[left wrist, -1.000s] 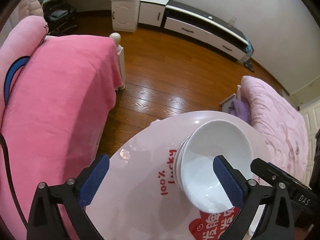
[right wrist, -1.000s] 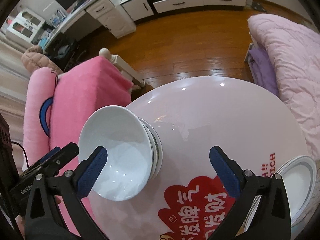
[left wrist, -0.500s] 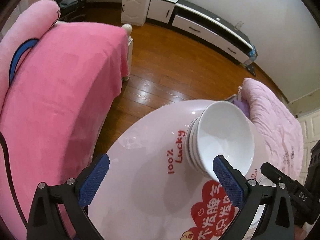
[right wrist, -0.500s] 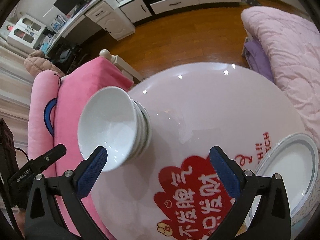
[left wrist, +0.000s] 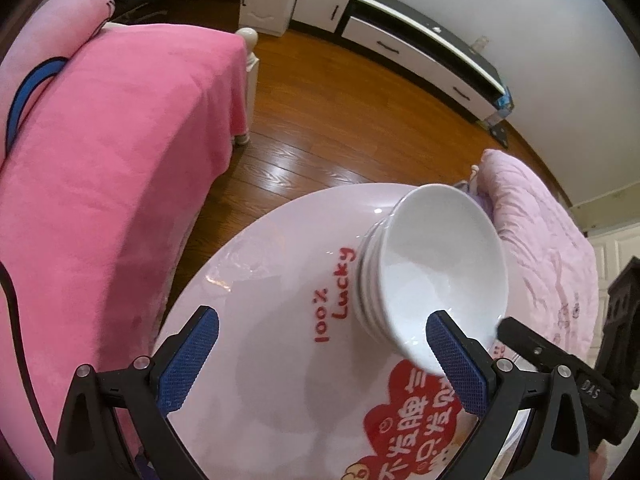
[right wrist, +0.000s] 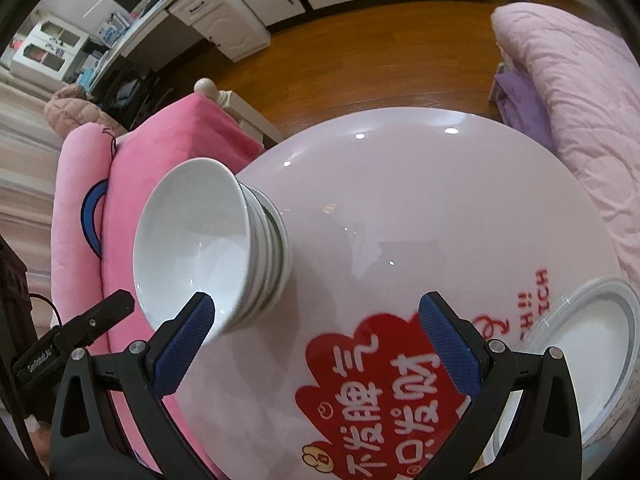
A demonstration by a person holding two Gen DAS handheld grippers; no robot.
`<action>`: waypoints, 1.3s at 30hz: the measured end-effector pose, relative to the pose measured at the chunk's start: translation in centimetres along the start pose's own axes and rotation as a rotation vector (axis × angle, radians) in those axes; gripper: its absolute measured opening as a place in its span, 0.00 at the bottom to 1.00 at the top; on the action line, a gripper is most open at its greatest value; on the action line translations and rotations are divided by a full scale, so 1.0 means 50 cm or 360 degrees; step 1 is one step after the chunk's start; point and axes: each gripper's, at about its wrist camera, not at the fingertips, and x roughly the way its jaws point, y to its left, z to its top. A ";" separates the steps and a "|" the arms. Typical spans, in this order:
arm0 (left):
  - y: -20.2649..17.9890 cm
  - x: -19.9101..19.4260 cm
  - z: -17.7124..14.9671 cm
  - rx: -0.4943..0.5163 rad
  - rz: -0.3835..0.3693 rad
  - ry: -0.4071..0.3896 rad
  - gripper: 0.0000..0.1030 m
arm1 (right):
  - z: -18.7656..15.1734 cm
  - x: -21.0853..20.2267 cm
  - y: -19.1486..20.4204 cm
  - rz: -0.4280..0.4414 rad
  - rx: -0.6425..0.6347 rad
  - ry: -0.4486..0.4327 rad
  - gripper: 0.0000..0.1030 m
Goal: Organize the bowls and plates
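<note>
A stack of white bowls (left wrist: 432,276) stands on the round pale-pink worktop (left wrist: 280,344), which serves here as the landmark. The stack sits toward the worktop's edge nearest the bright pink bed (left wrist: 112,184), just beside the red "100% Lucky" lettering (left wrist: 334,296) printed on the surface. In the right wrist view the same bowls (right wrist: 204,248) show at least four nested rims, with the top bowl's hollow facing the camera.

The left hand-held gripper (left wrist: 320,364) hangs over the worktop with its blue-padded fingers spread wide and nothing between them; its right pad lies just in front of the stack's near rim, and I cannot tell whether they touch. The right hand-held gripper (right wrist: 316,344) is likewise spread wide and empty, over the large red printed emblem (right wrist: 384,392) in the worktop's middle, its left pad close to the bowls.

White plates (right wrist: 592,344) with a grey rim band lie at the worktop's edge nearest the pale pink quilt (right wrist: 580,100), well apart from the bowls.
</note>
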 end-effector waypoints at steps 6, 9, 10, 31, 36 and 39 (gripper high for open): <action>-0.009 0.056 0.032 -0.0033 -0.0080 0.0085 0.92 | 0.031 0.042 0.027 0.0022 -0.0036 0.0068 1.00; 0.000 0.076 0.051 -0.0047 -0.0097 0.0115 0.86 | 0.040 0.056 0.029 0.0021 -0.0025 0.0081 0.98; 0.002 0.081 0.057 -0.0050 -0.0098 0.0122 0.85 | 0.042 0.061 0.028 0.0029 -0.0017 0.0088 0.96; 0.021 0.177 0.115 -0.0125 -0.0320 0.0257 0.36 | 0.050 0.120 0.016 0.0286 0.0093 0.0216 0.37; 0.015 0.178 0.123 -0.0068 -0.0304 0.0230 0.29 | 0.045 0.113 0.027 0.0262 0.0035 0.0191 0.37; 0.020 0.179 0.112 -0.0078 -0.0320 0.0222 0.28 | 0.043 0.112 0.024 0.0264 0.0031 0.0180 0.36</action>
